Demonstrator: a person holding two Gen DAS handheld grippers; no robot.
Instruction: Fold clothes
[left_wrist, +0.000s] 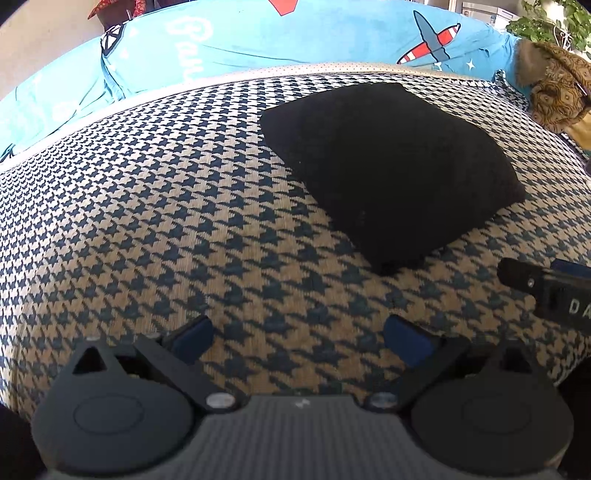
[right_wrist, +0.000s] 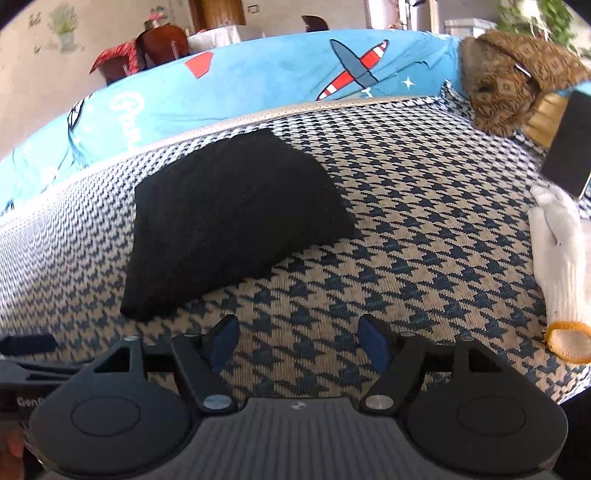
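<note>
Black garment (left_wrist: 388, 170) lies already bundled on the houndstooth cover (left_wrist: 147, 221), just ahead of both tongs. My left gripper (left_wrist: 297, 338) and right gripper (right_wrist: 297, 341) hang spread, empty. I'd pinch near corners low, avoiding the cover beneath.

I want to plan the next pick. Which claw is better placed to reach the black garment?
Neither clearly: both the left claw and right claw are open, just short of the black garment.

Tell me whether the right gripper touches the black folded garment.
Apart. The right wrist view shows patterned cover between the open right gripper and the black folded garment.
</note>
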